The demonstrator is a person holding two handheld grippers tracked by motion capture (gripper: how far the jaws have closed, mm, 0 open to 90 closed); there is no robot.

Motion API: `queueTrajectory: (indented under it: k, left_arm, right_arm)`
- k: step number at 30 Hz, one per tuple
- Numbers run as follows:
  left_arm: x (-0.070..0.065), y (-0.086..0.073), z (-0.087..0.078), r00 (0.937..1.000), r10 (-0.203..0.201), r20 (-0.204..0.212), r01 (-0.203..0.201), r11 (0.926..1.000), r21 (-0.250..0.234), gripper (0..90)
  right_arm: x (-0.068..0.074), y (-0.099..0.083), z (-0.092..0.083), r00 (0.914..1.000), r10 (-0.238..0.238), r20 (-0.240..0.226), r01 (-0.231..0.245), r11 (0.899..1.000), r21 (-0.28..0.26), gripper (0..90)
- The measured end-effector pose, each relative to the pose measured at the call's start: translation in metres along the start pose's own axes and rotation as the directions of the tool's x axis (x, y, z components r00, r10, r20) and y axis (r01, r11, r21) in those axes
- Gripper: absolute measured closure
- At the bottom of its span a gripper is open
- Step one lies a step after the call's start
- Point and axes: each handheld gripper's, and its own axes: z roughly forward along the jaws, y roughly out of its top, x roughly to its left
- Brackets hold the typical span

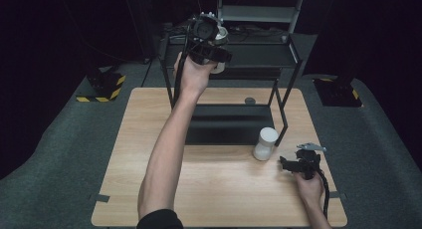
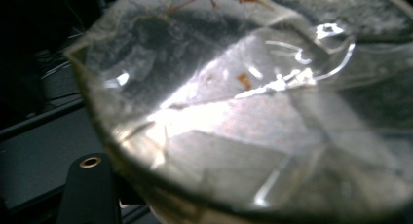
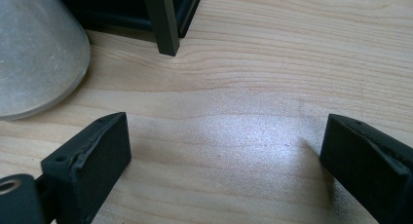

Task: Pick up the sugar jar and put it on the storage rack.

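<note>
Holding a clear cup (image 1: 220, 37) pinched in the left hand-held gripper (image 1: 211, 42) up at the shelf rack's (image 1: 259, 55) upper level, I judged the step to be setting it there; next it needed lowering level onto the shelf before release. The left gripper view showed the cup's (image 2: 253, 112) crinkled transparent wall close up, while the right hand-held gripper (image 3: 224, 160) rested spread and empty on the counter (image 3: 272, 63) near a white cup (image 1: 264, 143).
</note>
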Motion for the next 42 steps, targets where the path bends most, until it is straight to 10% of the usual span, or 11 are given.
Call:
queueTrajectory:
  k: [13,14,17,26,28,31,32,42]
  left_arm:
    - [-0.001,0.007,0.032,0.9901,-0.071,-0.121,0.073,0.9972,0.015,30.8]
    - [-0.004,0.003,0.037,0.9854,-0.120,-0.121,0.119,0.9927,-0.020,30.8]
    - [-0.002,0.008,0.040,0.9888,-0.060,-0.137,0.064,0.9976,0.026,30.8]
    - [0.006,0.006,0.042,0.9879,-0.078,-0.134,0.081,0.9965,0.017,30.8]
    - [0.005,0.000,0.046,0.9824,-0.133,-0.131,0.131,0.9911,-0.025,30.8]
    - [0.009,0.004,0.046,0.9879,-0.083,-0.131,0.086,0.9960,0.023,30.8]
    - [0.006,-0.005,0.050,0.9817,-0.140,-0.129,0.136,0.9900,-0.036,30.7]
    - [0.015,-0.006,0.047,0.9891,-0.103,-0.105,0.102,0.9947,-0.014,30.7]
  right_arm:
    - [0.000,0.000,0.000,1.0000,0.002,0.000,-0.002,1.000,0.000,3.6]
    - [0.000,0.000,0.000,1.0000,0.001,0.000,-0.001,1.000,-0.001,3.5]
    - [0.000,0.000,0.000,1.0000,0.000,0.000,0.000,1.000,0.000,3.5]
    - [0.000,0.000,0.000,1.0000,0.001,0.000,-0.001,1.000,0.000,3.4]
    - [0.000,0.000,0.000,1.0000,0.001,0.000,-0.001,1.000,0.000,3.3]
    - [0.000,0.000,0.000,1.0000,0.001,0.000,-0.001,1.000,0.000,3.3]
    - [0.000,0.000,0.000,1.0000,0.001,0.000,-0.001,1.000,0.000,3.4]
    - [0.000,0.000,0.000,1.0000,0.001,0.000,-0.001,1.000,0.000,3.4]
